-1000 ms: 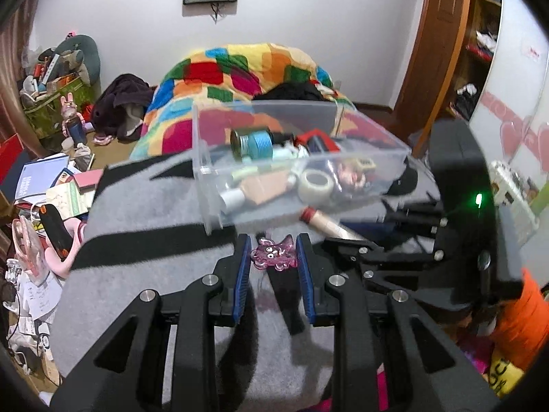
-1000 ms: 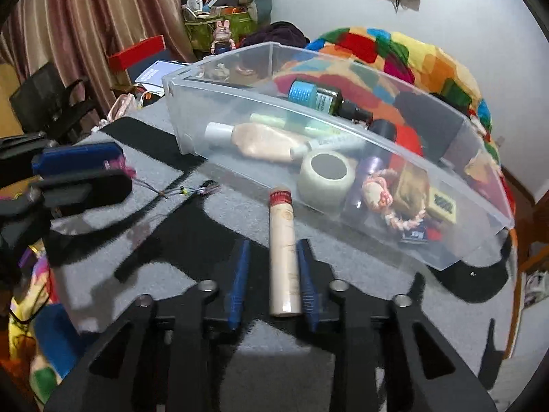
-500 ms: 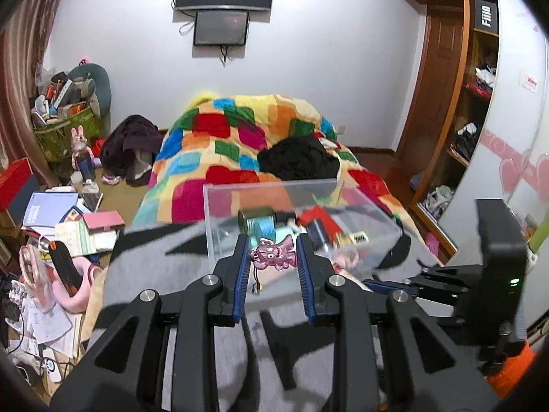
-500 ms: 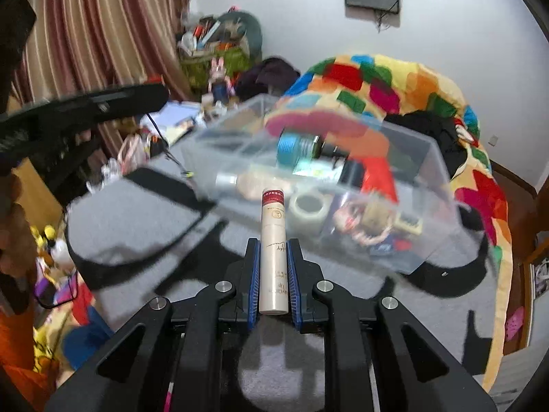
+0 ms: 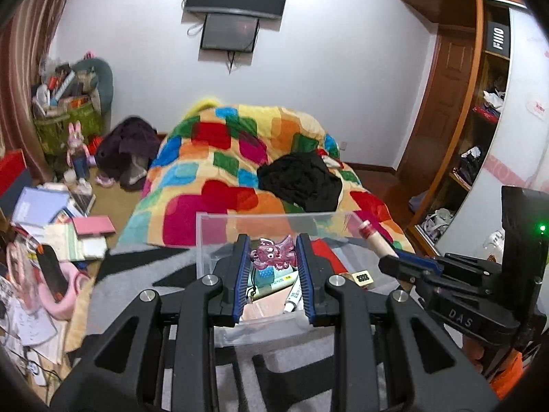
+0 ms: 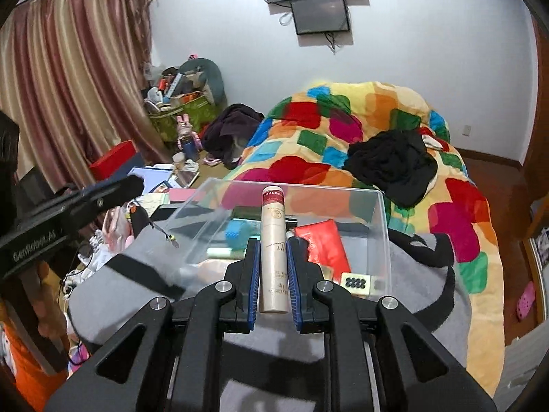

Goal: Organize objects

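Observation:
My left gripper [image 5: 272, 252] is shut on a pink cartoon keychain charm [image 5: 273, 253] and holds it above the clear plastic bin [image 5: 206, 237]. My right gripper [image 6: 272, 257] is shut on a beige tube with a red band [image 6: 273, 247], held above the same bin [image 6: 384, 226]. The bin holds a red packet [image 6: 322, 243], a blue roll [image 6: 236, 231], tubes and a small cream box [image 6: 357, 283]. The tube [image 5: 374, 238] and right gripper body also show at the right of the left wrist view. The charm's cord [image 6: 164, 233] dangles from the left gripper at the left of the right wrist view.
The bin sits on a grey and black blanket [image 6: 422, 274]. Behind it lies a colourful patchwork quilt [image 5: 219, 158] with black clothes [image 6: 394, 161] on it. Books and clutter [image 5: 51, 213] cover the floor at left. A wooden wardrobe [image 5: 463, 120] stands at right.
Both grippers have risen from the blanket and moved over the bin. The right gripper closed on the tube and lifted it; the left kept hold of the charm.

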`<state>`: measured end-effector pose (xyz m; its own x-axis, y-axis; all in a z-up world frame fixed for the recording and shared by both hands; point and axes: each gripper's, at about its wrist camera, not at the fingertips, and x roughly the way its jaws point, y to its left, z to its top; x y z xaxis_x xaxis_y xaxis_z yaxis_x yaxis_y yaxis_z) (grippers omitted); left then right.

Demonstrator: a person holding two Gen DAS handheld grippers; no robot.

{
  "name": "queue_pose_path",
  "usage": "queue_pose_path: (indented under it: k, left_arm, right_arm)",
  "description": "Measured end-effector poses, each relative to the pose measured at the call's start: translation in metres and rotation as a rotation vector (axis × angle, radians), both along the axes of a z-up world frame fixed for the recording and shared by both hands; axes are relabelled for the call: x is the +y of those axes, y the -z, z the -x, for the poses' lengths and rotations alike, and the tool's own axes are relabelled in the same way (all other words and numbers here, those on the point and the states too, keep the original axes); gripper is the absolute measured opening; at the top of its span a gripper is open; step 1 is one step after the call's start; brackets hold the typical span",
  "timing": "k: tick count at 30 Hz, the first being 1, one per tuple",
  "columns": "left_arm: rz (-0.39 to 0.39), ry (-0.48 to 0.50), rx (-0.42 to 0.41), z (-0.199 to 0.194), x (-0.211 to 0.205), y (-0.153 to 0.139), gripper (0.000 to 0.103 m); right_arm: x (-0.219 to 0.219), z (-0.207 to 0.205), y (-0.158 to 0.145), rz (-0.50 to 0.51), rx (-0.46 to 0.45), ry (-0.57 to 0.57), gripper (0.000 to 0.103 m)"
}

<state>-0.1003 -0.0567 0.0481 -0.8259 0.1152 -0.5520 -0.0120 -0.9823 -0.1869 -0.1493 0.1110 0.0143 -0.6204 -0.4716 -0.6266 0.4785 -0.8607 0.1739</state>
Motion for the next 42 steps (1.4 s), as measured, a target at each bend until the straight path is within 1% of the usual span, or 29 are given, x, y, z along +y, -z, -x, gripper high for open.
queue_pose_path:
  k: [2,4,8,10,12,18,22,23,24,27,28,30,32,35,38,41,42]
  left_arm:
    - [-0.008,-0.001,-0.035,0.010,-0.002,0.010,0.026]
    - [-0.020,0.003,-0.087,0.021,-0.004,0.025,0.026]
    - [-0.024,0.010,-0.168,0.035,-0.003,0.051,0.026]
    - [-0.027,0.015,-0.204,0.039,-0.002,0.060,0.026]
    - [-0.030,0.026,-0.219,0.039,0.001,0.065,0.026]
    - [-0.011,0.038,-0.193,0.032,0.008,0.057,0.026]
    - [0.004,0.040,-0.163,0.021,0.012,0.047,0.027]
    - [0.008,0.039,-0.156,0.018,0.013,0.045,0.028]
    - [0.011,0.037,-0.149,0.015,0.013,0.042,0.031]
    - [0.028,0.032,-0.121,0.003,0.016,0.035,0.041]
    - [0.035,0.032,-0.110,-0.002,0.018,0.033,0.045]
    - [0.051,0.031,-0.092,-0.010,0.021,0.030,0.048]
    - [0.060,0.032,-0.079,-0.017,0.023,0.028,0.050]
    - [0.060,0.034,-0.060,-0.029,0.026,0.025,0.055]
    - [0.058,0.035,-0.048,-0.038,0.028,0.024,0.060]
    - [0.062,0.030,-0.036,-0.046,0.029,0.024,0.066]
    - [0.063,0.027,-0.031,-0.048,0.030,0.025,0.069]
  right_arm:
    - [-0.003,0.012,0.008,-0.013,-0.026,0.008,0.014]
    - [-0.005,0.022,0.018,-0.029,-0.055,0.018,0.014]
    - [-0.009,0.037,0.036,-0.054,-0.100,0.028,0.014]
    - [-0.010,0.039,0.041,-0.063,-0.111,0.021,0.014]
    - [-0.011,0.037,0.044,-0.072,-0.116,0.004,0.016]
    - [-0.007,0.025,0.039,-0.066,-0.097,-0.021,0.016]
    - [-0.001,0.014,0.028,-0.045,-0.075,-0.032,0.017]
    - [0.001,0.009,0.023,-0.040,-0.062,-0.029,0.019]
    - [0.003,0.005,0.020,-0.037,-0.049,-0.026,0.024]
    - [0.009,-0.009,0.008,-0.028,-0.003,-0.020,0.033]
    - [0.010,-0.013,0.005,-0.023,0.009,-0.020,0.034]
    - [0.014,-0.021,0.000,-0.013,0.022,-0.025,0.037]
    - [0.016,-0.029,-0.003,-0.009,0.030,-0.030,0.038]
    - [0.017,-0.041,-0.005,-0.016,0.048,-0.032,0.040]
    - [0.017,-0.052,-0.007,-0.025,0.071,-0.033,0.045]
    - [0.017,-0.062,-0.006,-0.026,0.082,-0.039,0.047]
    - [0.017,-0.064,-0.005,-0.029,0.085,-0.039,0.051]
